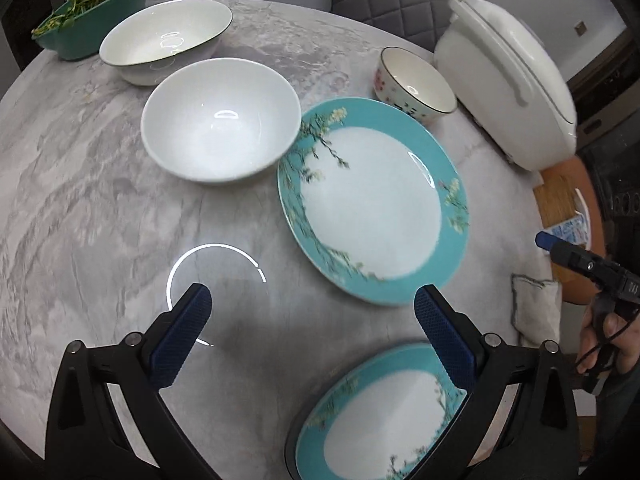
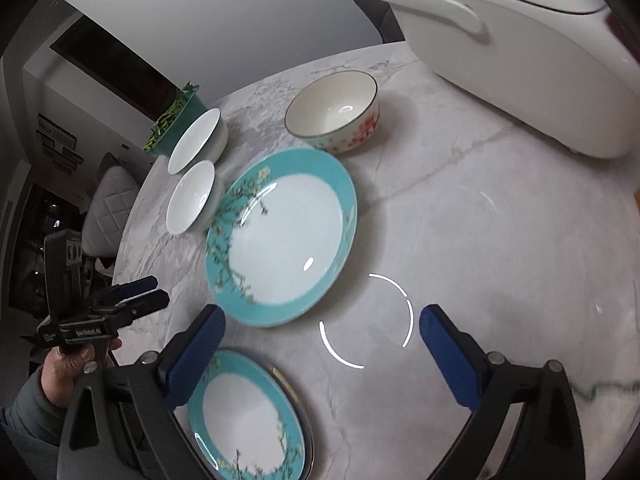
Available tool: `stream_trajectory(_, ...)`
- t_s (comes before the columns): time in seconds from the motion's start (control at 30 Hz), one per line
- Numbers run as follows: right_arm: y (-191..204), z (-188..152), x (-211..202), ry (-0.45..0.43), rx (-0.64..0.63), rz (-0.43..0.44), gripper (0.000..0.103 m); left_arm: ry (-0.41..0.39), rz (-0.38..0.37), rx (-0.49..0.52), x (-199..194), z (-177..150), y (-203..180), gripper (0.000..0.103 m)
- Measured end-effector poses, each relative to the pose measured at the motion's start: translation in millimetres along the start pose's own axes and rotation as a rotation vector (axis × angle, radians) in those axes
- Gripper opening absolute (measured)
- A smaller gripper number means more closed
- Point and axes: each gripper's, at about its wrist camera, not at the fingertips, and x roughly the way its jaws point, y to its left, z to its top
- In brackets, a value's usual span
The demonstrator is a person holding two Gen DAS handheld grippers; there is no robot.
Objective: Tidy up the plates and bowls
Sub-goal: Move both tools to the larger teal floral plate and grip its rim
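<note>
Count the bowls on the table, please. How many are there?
3. A large white bowl stands beside the green basket, a smaller white bowl beside the far plate, and a flowered bowl beside the white cooker. More may be out of view.

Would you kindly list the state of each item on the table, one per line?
Left gripper: open, empty.
Right gripper: open, empty.
Far teal plate: flat, empty.
Near teal plate: empty, atop a dark-rimmed plate.
White bowl: upright, empty.
Floral bowl: upright, empty.
Rice cooker: lid closed.
</note>
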Motion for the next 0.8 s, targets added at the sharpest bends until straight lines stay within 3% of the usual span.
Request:
stream_trajectory(0.07,-12.0,15.4,15.0,0.020,0.023,0.024,0.092,0.001,-0.012,-0.003,10.9,13.3,1.4,0.101)
stream_trajectory(0.23,-32.1,41.5,50.7,0.066,0.029,0.094,0.090,0.021,-0.014,-0.041,32.4,32.5,9.9,0.101)
stream_trajectory(0.37,-44.5,56.4,72.6,0.098,0.054,0.132,0.081,0.024,-0.017,-0.058,42.3,34.8,13.7,0.097)
stream_trajectory(0.57,-45.5,68.2,94.6,0.131,0.026,0.171,0.080,0.056,-0.016,-0.065,57.8,35.7,10.5,0.094)
stream_trajectory(0.63,-42.9,70.0,100.1,0.145,0.006,0.175,0.078,0.058,-0.023,-0.078,61.3,36.5,11.9,0.087)
stream_trajectory(0.7,-41.3,71.9,104.7,0.157,-0.009,0.178,0.074,0.065,-0.031,-0.088,64.9,38.2,13.4,0.066)
stream_trajectory(0.77,-41.2,73.6,108.4,0.164,-0.013,0.181,0.068,0.082,-0.031,-0.091,70.1,39.2,13.9,0.054)
stream_trajectory(0.8,-41.8,75.1,108.7,0.162,-0.013,0.184,0.068,0.088,-0.030,-0.094,71.4,39.5,14.3,0.054)
